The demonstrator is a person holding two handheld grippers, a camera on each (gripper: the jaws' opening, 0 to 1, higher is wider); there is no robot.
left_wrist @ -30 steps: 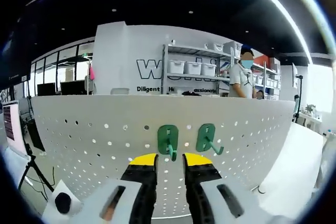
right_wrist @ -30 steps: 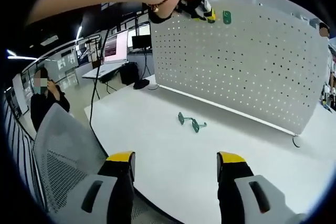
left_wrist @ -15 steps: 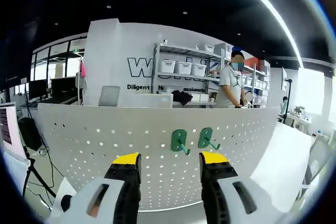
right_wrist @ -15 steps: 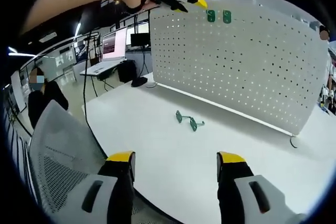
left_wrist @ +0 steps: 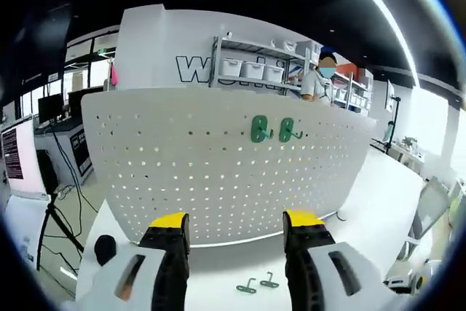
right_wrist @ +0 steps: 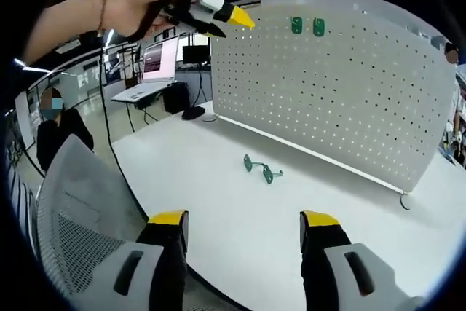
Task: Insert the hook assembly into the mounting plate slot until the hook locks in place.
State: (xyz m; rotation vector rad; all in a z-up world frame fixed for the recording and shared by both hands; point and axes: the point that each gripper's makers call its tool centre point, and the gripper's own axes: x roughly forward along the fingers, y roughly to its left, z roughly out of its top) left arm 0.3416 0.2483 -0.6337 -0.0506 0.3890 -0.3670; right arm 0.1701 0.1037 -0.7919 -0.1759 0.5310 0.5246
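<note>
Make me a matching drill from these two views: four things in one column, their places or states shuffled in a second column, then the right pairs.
Things:
1. two green hooks
2. two loose green hooks
3. left gripper
4. right gripper

Places or states:
A. lying on the white table
B. mounted side by side near the top of the pegboard
C. open, low over the table's near edge
D. held in a hand, up by the pegboard's upper corner

Pairs: 1-B, 2-A, 3-D, 4-C
</note>
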